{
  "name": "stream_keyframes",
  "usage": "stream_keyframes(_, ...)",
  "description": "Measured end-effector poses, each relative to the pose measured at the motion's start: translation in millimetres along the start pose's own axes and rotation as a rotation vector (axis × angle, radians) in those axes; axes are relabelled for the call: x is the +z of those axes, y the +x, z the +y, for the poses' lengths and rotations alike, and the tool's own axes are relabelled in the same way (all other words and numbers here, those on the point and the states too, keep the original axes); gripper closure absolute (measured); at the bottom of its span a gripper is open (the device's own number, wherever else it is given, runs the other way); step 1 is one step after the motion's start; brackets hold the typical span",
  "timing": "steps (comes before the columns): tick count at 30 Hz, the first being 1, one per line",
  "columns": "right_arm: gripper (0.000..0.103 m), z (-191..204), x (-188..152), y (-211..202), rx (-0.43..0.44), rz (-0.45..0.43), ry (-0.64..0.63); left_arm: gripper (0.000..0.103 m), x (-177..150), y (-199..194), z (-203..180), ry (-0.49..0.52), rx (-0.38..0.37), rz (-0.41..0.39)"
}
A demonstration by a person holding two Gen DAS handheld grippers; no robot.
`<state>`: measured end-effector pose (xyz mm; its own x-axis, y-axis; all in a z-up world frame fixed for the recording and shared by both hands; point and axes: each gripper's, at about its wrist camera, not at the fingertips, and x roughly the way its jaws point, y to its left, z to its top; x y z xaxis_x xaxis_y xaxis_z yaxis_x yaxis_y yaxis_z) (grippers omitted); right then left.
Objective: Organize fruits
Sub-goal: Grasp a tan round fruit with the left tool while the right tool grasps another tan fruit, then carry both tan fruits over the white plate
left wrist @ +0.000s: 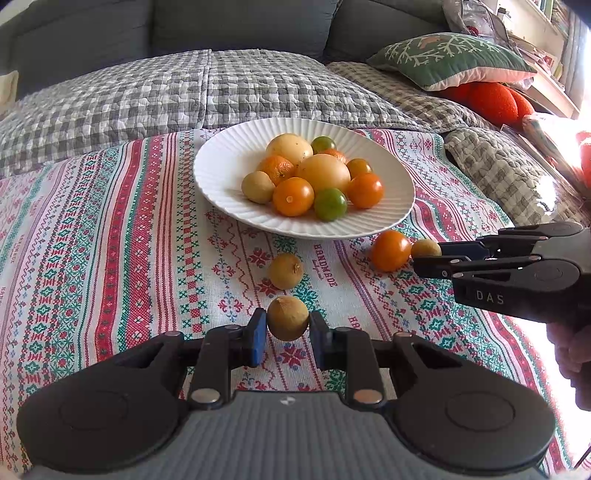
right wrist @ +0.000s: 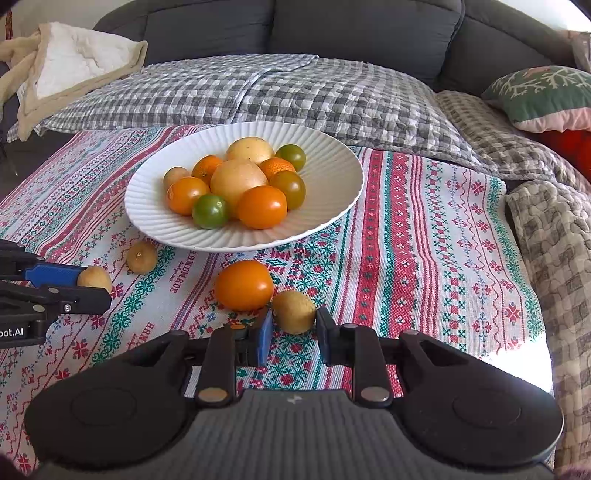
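Observation:
My left gripper (left wrist: 287, 326) is shut on a small tan round fruit (left wrist: 287, 318), held just above the patterned cloth (left wrist: 110, 240). In the right wrist view, my right gripper (right wrist: 294, 325) is shut on a second tan fruit (right wrist: 294, 311) that rests on the cloth. An orange tomato (right wrist: 243, 284) lies touching that fruit on its left. One more tan fruit (left wrist: 285, 270) lies loose between both grippers and the plate. Behind them, a white ribbed plate (left wrist: 221, 173) holds several fruits: orange and green tomatoes, mandarins and two large yellow ones.
The cloth covers a low surface in front of a grey sofa (left wrist: 240, 26) draped with a checked quilt (left wrist: 147, 92). A green cushion (left wrist: 450, 59) and orange cushions (left wrist: 491, 99) lie at the right. A cream blanket (right wrist: 66, 66) sits at the far left.

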<state>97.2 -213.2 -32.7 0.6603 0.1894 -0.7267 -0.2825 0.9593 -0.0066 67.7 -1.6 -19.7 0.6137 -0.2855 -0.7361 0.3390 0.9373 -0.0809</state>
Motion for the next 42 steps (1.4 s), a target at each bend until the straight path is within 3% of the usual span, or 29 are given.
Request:
stream_keyframes(15, 0.08, -5.6, 5.0, -23.0, 0.053, -0.022, 0.062, 0.102, 8.1, -11.3, -1.2, -0.008, -0.031, -0.035)
stream_keyframes(25, 0.08, -7.2, 26.2, -31.6, 0.086, -0.077, 0.07, 0.102, 36.9, -21.5, 9.1, -0.05, 0.004, -0.107)
stream_keyframes(34, 0.08, -26.2, 52.1, -21.0, 0.076, -0.132, 0.102, 0.102, 75.4, 8.8, 20.4, -0.071, 0.004, -0.092)
stream_keyframes(42, 0.08, -40.0, 66.3, 6.5, 0.131, -0.113, 0.165, 0.102, 107.4, 51.8, 38.3, -0.156, -0.034, -0.064)
